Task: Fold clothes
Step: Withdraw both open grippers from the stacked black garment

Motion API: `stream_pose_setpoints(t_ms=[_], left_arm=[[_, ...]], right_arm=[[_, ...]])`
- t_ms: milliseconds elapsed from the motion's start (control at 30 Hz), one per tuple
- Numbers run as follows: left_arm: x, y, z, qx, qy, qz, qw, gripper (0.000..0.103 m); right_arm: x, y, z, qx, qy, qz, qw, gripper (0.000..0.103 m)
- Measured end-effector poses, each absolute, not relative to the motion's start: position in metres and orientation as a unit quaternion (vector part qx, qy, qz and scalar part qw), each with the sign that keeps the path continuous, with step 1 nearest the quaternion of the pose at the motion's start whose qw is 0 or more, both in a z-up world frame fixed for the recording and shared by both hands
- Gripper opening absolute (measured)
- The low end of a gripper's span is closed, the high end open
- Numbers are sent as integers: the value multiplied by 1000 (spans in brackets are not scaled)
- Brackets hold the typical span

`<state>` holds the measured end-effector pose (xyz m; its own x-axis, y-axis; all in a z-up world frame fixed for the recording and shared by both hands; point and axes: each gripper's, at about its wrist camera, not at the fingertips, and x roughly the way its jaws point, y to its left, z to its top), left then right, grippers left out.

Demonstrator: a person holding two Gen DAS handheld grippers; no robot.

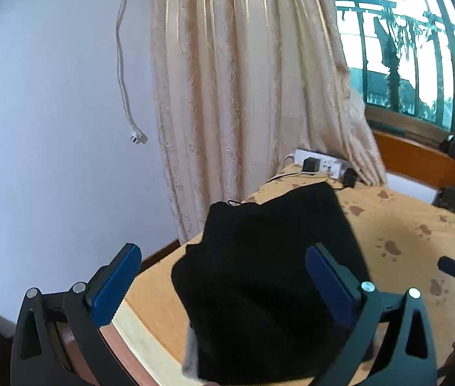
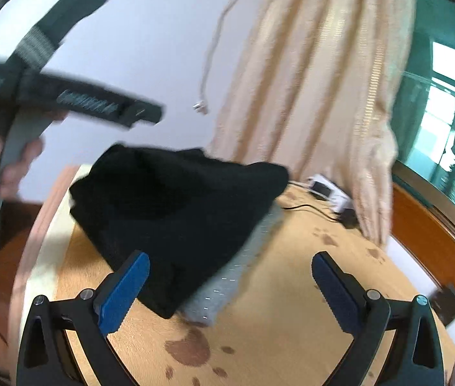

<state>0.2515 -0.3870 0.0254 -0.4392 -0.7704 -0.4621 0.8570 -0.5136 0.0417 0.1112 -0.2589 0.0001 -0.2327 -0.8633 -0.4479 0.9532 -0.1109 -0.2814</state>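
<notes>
The black garment (image 2: 175,212) lies in a folded bundle near the corner of the bed (image 2: 275,305), on the tan paw-print cover, with a strip of grey knit (image 2: 227,283) showing under its near edge. I judge that grey is either its lining or a second piece beneath; I cannot tell which. The bundle sits close to the bed's edge, probably because that is where I can reach it from both sides.

My left tongs (image 1: 224,276) stand wide open above the bundle, the blue pads clear of the cloth and holding nothing. My right tongs (image 2: 230,286) are also spread wide and empty, hovering over the grey strip and the bare cover beside it. With both sets open and off the fabric, I take this fold to be set down and let go.

Beyond the bundle a power strip (image 1: 320,164) rests at the far corner, beside the curtain (image 1: 243,80), well apart from the cloth.
</notes>
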Motion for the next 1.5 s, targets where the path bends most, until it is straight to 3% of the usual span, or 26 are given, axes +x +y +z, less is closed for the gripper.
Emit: stream_pose_setpoints(t_ms=[500,933,1500], left_arm=[[235,-319,40,206,65,-839,499,103],[236,-305,25,215,65,-826,516,103],[245,-312,2,227,86,-822,515,103]], right_arm=[[103,-214,51,58,184,-821,538,103],[98,-193,66,70,133,-834,531,103],[121,-215,39,85,182,-810,550,103]])
